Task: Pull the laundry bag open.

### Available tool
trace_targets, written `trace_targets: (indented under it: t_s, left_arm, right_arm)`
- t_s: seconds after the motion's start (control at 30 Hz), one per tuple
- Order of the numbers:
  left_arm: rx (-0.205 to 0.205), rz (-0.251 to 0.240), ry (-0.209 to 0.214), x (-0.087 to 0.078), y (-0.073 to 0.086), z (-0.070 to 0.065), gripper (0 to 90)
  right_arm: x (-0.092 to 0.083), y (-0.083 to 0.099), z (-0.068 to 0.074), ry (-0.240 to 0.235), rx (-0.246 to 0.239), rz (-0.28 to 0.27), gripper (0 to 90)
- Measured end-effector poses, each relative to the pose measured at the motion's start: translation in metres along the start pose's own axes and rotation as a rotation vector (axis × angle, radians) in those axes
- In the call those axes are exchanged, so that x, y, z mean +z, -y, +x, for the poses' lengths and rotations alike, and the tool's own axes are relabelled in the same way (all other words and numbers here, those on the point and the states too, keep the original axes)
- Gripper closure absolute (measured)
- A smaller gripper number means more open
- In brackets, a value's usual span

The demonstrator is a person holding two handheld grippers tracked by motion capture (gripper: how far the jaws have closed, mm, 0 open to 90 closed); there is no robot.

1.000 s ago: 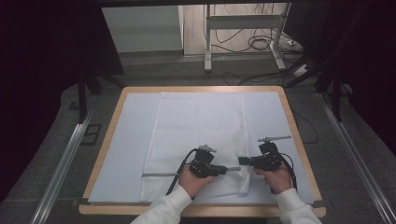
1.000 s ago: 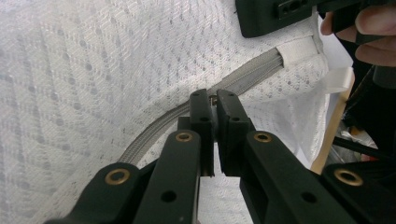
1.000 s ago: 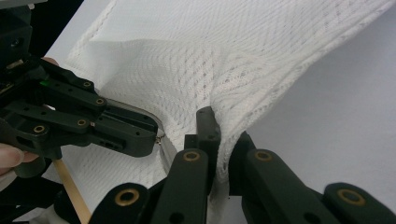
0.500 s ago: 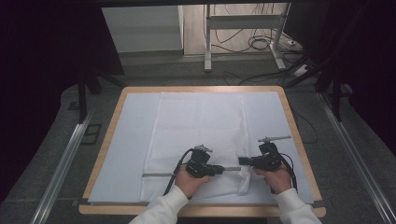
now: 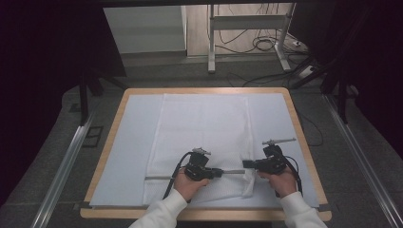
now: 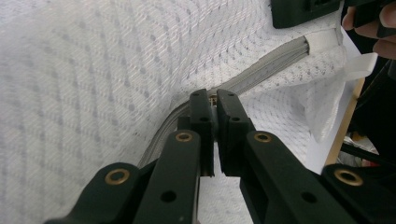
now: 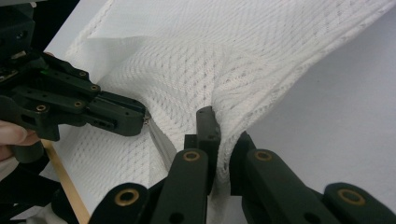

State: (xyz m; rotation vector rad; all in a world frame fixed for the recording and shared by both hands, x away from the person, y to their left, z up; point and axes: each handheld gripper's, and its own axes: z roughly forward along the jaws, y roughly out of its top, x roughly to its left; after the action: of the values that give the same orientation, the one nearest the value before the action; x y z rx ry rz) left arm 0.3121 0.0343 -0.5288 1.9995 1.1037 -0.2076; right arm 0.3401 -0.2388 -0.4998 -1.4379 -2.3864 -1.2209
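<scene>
Now the left tool (image 6: 215,100) pinches the mesh bag's (image 5: 204,128) zipper (image 6: 261,74); the right tool (image 7: 219,122) grips its edge on the tabletop (image 5: 294,118).

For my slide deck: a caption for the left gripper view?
Left gripper shut on the zipper of a white mesh bag.

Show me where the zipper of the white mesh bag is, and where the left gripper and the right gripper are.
zipper (image 6: 275,58), left gripper view, grey tape near its end.
left gripper (image 6: 215,100), left gripper view, between its shut tips.
right gripper (image 7: 219,122), right gripper view, between its tips, on pinched mesh.
</scene>
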Motion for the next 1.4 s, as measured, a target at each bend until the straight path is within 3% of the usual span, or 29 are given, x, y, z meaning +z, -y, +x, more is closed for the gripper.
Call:
trace_targets:
  t_s: [1.4]
  left_arm:
    - [-0.040, -0.007, -0.035, -0.031, 0.025, 0.025, 86.7]
  right_arm:
    - [0.003, 0.001, -0.001, 0.002, 0.006, 0.014, 88.1]
